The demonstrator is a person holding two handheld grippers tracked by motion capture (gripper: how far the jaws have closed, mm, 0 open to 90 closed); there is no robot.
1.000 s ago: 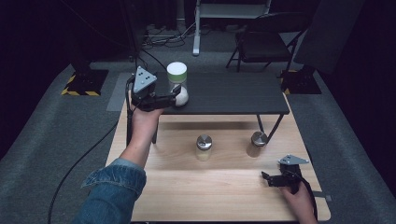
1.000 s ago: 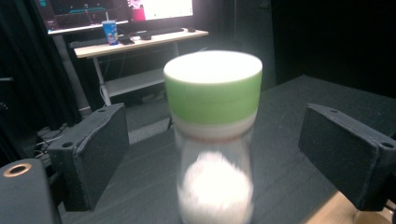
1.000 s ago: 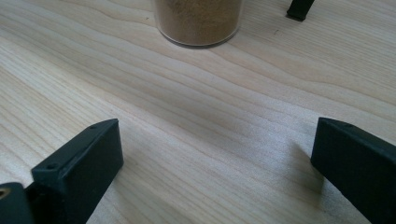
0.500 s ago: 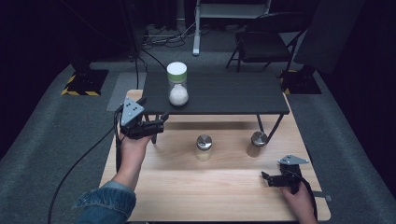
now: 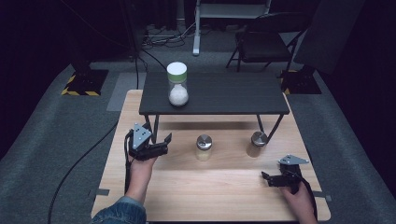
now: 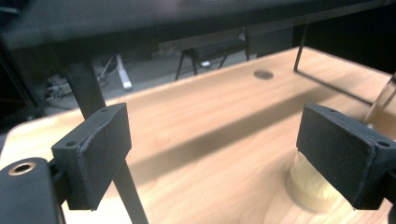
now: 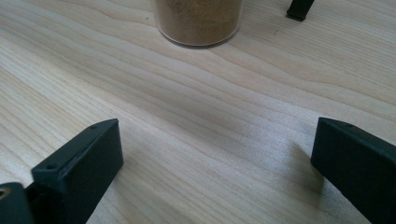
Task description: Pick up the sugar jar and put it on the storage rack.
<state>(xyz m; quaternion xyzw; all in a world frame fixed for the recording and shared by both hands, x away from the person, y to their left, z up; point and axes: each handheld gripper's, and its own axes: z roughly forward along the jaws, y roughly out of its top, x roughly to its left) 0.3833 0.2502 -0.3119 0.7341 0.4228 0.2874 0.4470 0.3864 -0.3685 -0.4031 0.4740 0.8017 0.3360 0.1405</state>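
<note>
Your left tongs [image 5: 162, 143], jaws apart and empty, point at the pale jar [image 5: 203, 147] mid-desk; a hasty sweep tips it. Right tongs [image 5: 270, 179] rest apart, empty.

Room is dark, walls lost in black. Grey carpet floor [image 5: 56, 135] w/ a paler patch by the table's far-left corner. Light wood table [image 5: 210, 196] in the foreground, a low black shelf [image 5: 224, 93] on thin legs standing on it. Behind: dark folding chair [image 5: 261, 46], a white stand leg [image 5: 198, 28], loose cables [image 5: 161, 35] on the floor. Yellow-black hazard-striped base plates [image 5: 81, 86] left & right.
</note>
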